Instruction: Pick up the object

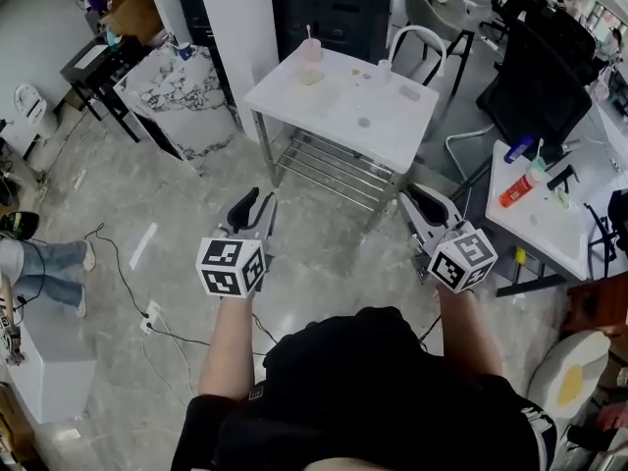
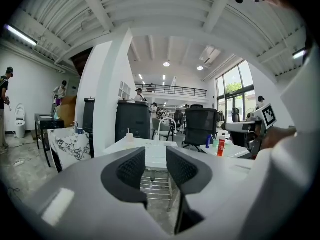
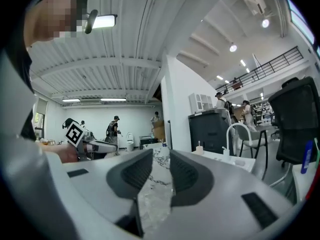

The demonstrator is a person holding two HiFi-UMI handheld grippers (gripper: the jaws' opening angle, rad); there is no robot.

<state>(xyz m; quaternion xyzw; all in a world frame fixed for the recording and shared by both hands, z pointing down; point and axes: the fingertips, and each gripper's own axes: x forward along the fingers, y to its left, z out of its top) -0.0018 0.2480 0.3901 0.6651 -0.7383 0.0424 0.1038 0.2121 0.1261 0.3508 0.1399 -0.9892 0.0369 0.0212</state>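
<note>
A white table [image 1: 392, 130] stands on the floor ahead of me, out of reach. On it are a pale cup with a straw [image 1: 311, 55], a small clear cup [image 1: 384, 70] and a few small flat bits. My left gripper [image 1: 257, 204] and right gripper [image 1: 417, 200] hang in the air in front of the table, well short of it. In the left gripper view the left gripper [image 2: 156, 156] points at the table [image 2: 150, 146], jaws apart and empty. The right gripper [image 3: 161, 159] shows a narrow gap between its pads, with nothing in it.
A marble-patterned block [image 1: 182, 96] stands left of the table. A white chair [image 1: 417, 42] is behind it and a black office chair [image 1: 535, 91] to the right. A second white table [image 1: 549, 229] at right carries a red bottle [image 1: 515, 190]. Cables [image 1: 128, 283] trail on the floor.
</note>
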